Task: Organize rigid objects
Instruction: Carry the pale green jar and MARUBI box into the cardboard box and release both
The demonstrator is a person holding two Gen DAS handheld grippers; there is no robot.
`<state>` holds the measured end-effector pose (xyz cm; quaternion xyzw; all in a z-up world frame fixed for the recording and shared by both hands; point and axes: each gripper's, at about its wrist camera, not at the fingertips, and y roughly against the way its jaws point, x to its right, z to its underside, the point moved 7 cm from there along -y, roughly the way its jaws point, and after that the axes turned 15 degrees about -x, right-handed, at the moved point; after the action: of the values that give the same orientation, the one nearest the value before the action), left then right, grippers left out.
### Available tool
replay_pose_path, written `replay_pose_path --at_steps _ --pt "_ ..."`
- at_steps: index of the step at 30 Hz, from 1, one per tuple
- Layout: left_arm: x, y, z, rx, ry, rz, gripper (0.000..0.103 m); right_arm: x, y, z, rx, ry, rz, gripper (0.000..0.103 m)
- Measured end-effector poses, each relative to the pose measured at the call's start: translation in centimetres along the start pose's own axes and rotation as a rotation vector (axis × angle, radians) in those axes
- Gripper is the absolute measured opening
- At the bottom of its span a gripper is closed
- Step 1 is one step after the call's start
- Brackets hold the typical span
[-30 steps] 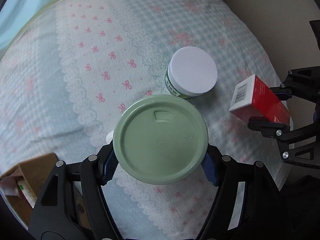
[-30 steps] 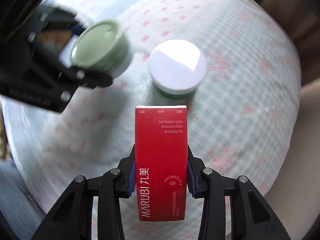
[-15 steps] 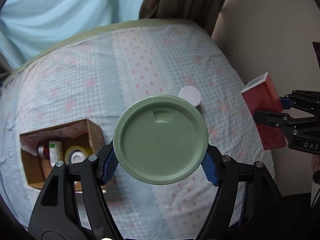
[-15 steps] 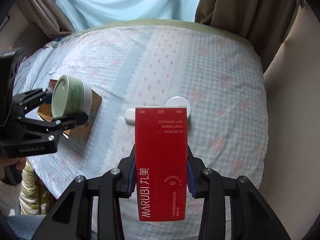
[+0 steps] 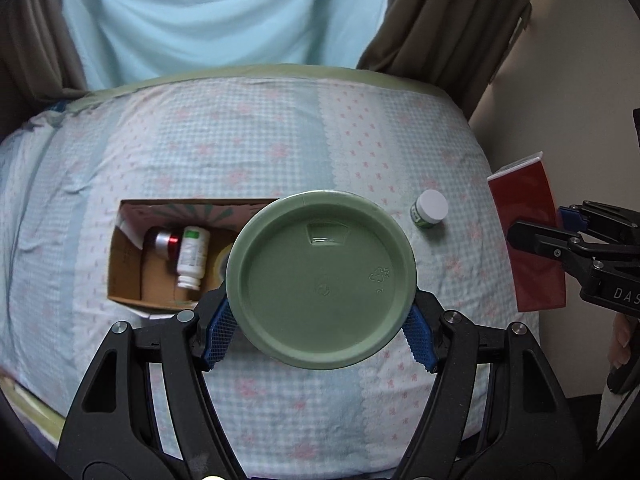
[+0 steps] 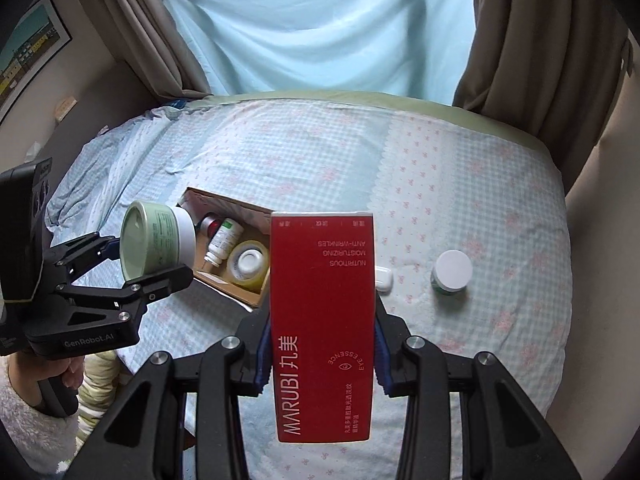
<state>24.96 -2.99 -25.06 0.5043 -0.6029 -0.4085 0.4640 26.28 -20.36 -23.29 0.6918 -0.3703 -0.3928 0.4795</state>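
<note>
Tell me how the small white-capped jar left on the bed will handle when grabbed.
The white-capped jar looks rigid, so claw pads should hold it firmly. Short and squat, it probably resists tipping. On the soft bedspread it may sink or tilt if pushed; on its side it would roll.

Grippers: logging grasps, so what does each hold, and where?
Left gripper clamps the green jar by its sides; right gripper clamps the red box by its long edges.

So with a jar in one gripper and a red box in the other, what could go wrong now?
1. The left gripper pinches the round green jar only by its sides, so it might slip out.
2. The cardboard box already holds bottles and a tape roll, so both items may not fit.
3. The tall red box could tip out of the right gripper.
</note>
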Motion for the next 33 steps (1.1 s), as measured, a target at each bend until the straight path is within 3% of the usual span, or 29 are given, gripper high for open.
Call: replay_pose_path --at_steps 9,18,24,33 --pt "-11.7 0.5 0.3 -0.012 0.027 0.015 0.068 -7.4 -2.2 -3.4 0.013 -0.042 0.004 0.037" --pt "-21.1 -4.0 -1.5 -0.111 -0.069 0.015 0.068 -12.6 -7.8 -7.5 -0.009 -0.226 -0.012 0.037" --pt "-25.0 -8.8 -2.2 -0.184 -0.135 -0.001 0.068 -15.3 -12.7 -9.7 -0.040 -0.313 -0.032 0.037" --pt "-27.3 -15.8 -2.2 -0.276 -0.158 -0.038 0.068 -16.6 -21.0 -11.7 -0.080 -0.402 -0.067 0.037"
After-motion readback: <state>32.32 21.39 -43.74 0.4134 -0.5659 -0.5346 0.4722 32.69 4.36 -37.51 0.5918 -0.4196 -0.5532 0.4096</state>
